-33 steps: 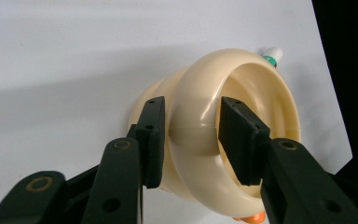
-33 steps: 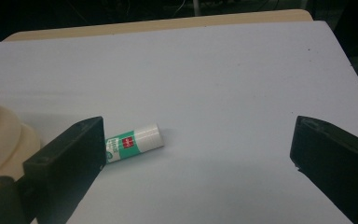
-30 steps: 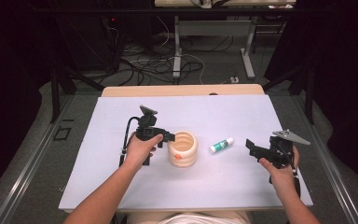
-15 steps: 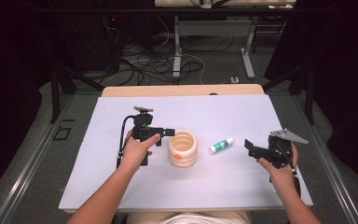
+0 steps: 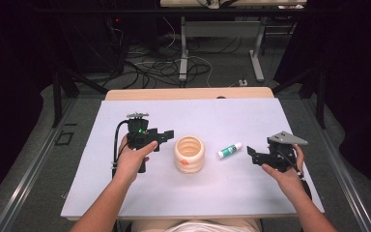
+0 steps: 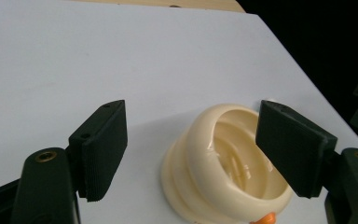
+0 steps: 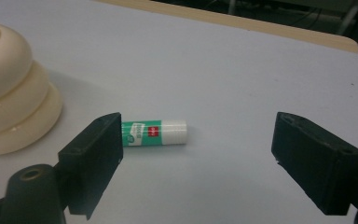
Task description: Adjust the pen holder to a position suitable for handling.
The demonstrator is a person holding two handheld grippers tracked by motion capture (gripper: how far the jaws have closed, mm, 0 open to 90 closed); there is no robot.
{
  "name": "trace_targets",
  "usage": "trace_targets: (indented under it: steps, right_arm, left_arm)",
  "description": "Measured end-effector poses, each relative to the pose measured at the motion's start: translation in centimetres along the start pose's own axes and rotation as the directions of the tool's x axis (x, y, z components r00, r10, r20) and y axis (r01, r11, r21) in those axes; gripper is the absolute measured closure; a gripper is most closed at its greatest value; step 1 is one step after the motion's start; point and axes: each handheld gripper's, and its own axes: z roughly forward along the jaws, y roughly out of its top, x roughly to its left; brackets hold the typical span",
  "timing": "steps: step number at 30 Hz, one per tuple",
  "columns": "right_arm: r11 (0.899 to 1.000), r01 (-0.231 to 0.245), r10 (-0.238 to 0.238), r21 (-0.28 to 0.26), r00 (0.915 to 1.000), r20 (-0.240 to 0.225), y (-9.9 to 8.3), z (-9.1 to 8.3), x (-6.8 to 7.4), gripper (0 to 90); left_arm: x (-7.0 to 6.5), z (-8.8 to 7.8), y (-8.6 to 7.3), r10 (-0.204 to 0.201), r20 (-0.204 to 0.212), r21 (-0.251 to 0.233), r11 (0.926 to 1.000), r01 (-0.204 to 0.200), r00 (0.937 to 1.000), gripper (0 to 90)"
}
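Left gripper view: fingers (image 6: 100,151) apart, opening, holding nothing.

Right gripper (image 7: 198,163) jaws stood apart, had just been closing, nothing between the pads. Glue stick (image 7: 154,133) lay on its side on white table (image 7: 242,70) just beyond the left jaw. Cream ribbed pot (image 7: 9,88) sat at left edge.

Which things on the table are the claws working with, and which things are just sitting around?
In use:
- cream ribbed cup, beside the open left claw, whose jaws have just been opening
- glue stick, lying in front of the open right claw, whose jaws have just been closing

Just sitting around:
- white board under everything
- cables on the floor behind
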Motion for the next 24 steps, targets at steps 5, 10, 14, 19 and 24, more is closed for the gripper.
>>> trace_targets:
  steps: [5,10,14,19,24]
  right_arm:
    - [0.998,0.034,-0.030,0.047,0.9955,-0.090,0.5,0.7,0.8,29.8]
    - [0.981,0.167,-0.156,0.100,0.9813,-0.114,1.5,1.6,1.8,28.2]
    - [0.959,0.244,-0.229,0.145,0.9670,-0.111,2.5,2.3,2.4,26.4]
    - [0.928,0.335,-0.317,0.160,0.9395,-0.130,3.8,2.9,2.7,26.1]
    - [0.878,0.446,-0.424,0.174,0.8934,-0.149,5.3,3.5,3.0,26.1]
  left_arm:
    - [0.3,-0.8,-0.5,0.047,-0.072,-0.027,0.9984,-0.049,0.9963,23.3]
    - [0.9,-0.8,-0.9,0.090,-0.090,-0.030,0.9952,-0.093,0.9918,17.0]
    - [1.1,-0.8,-1.3,0.105,-0.115,-0.037,0.9933,-0.110,0.9878,15.3]
    - [1.8,-1.0,-1.7,0.132,-0.117,-0.052,0.9890,-0.139,0.9843,5.7]
    - [2.5,-1.2,-2.0,0.134,-0.129,-0.075,0.9867,-0.144,0.9826,0.6]
